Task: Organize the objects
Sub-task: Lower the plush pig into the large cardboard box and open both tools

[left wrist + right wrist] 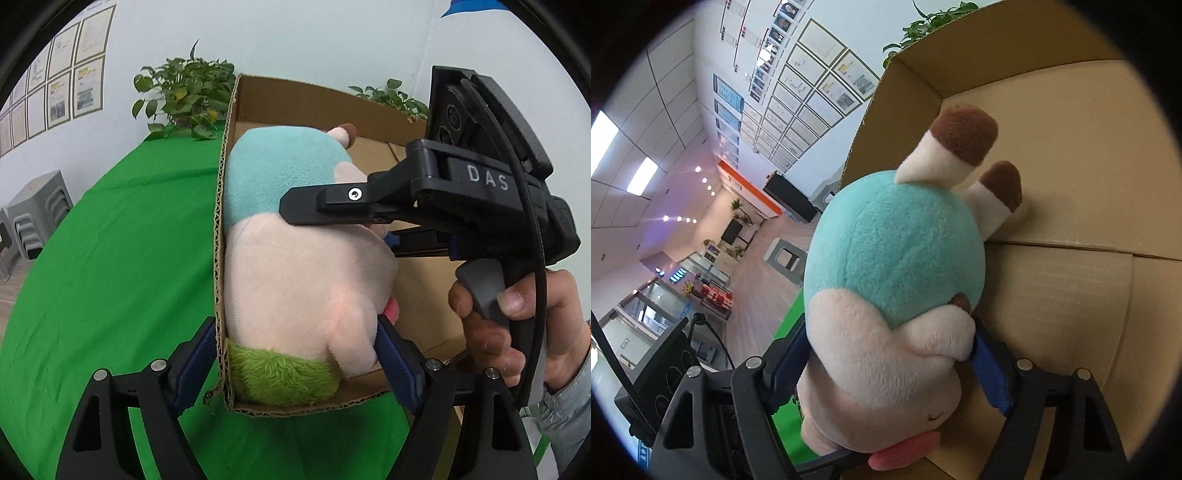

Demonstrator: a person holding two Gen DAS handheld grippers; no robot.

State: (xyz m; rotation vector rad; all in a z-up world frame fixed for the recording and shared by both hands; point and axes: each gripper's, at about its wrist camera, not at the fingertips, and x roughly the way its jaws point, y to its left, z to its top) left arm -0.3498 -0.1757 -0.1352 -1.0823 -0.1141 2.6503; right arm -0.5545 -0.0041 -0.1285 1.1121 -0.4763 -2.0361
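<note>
I see a green cloth (110,258) over the table, with leafy plants (184,96) at its far edge against a white wall hung with framed sheets (62,85); grey stools (37,218) stand off to the left.

A cardboard box (424,295) sits on the cloth. The plush (295,266), teal and cream with a green tuft, lies inside it against the left wall (220,236), its brown-tipped feet (964,136) pointing toward the far side.

My left gripper (295,373) straddles the near corner of the box: its left finger (195,365) is outside the wall, its right finger (397,365) inside, touching the plush's head. Wall and plush sit between the spread fingers; I cannot tell whether they squeeze.

My right gripper (890,369) reaches in from the right, fingers closed on the plush's cream body. In the left view its upper finger (332,206) lies across the plush, and a hand (517,325) grips its handle.
</note>
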